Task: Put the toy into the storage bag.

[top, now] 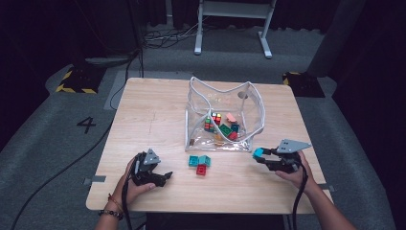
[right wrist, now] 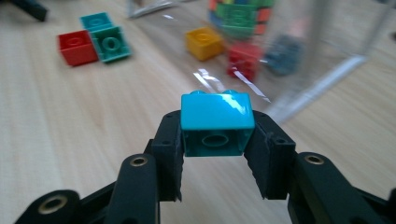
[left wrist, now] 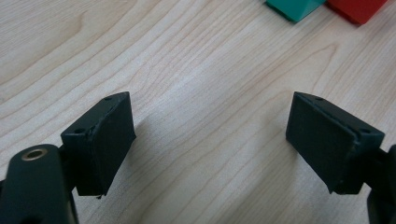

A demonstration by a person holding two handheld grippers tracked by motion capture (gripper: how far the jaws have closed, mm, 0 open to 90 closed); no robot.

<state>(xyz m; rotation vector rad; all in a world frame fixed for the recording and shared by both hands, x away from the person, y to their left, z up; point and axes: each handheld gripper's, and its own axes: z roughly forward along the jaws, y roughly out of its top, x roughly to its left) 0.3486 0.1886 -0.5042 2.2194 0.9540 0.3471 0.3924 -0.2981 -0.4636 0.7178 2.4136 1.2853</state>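
Observation:
My right gripper (top: 261,155) is shut on a turquoise brick (right wrist: 217,122), held just above the wooden table (top: 148,120) near its right front, beside the clear plastic bag (top: 224,117). The brick (top: 258,153) sits between both pads, studs facing away from the camera. My left gripper (top: 165,177) rests low at the front left with its jaws wide open and only bare wood between its pads (left wrist: 105,140). A red brick (top: 201,169), a green brick (top: 193,161) and a teal brick (top: 205,160) lie together in front of the bag.
The bag's open mouth faces up, and inside lie several coloured bricks and a puzzle cube (top: 216,118). A yellow brick (right wrist: 203,43) and a red brick (right wrist: 243,58) show through its wall. A white desk frame (top: 233,24) stands beyond the table.

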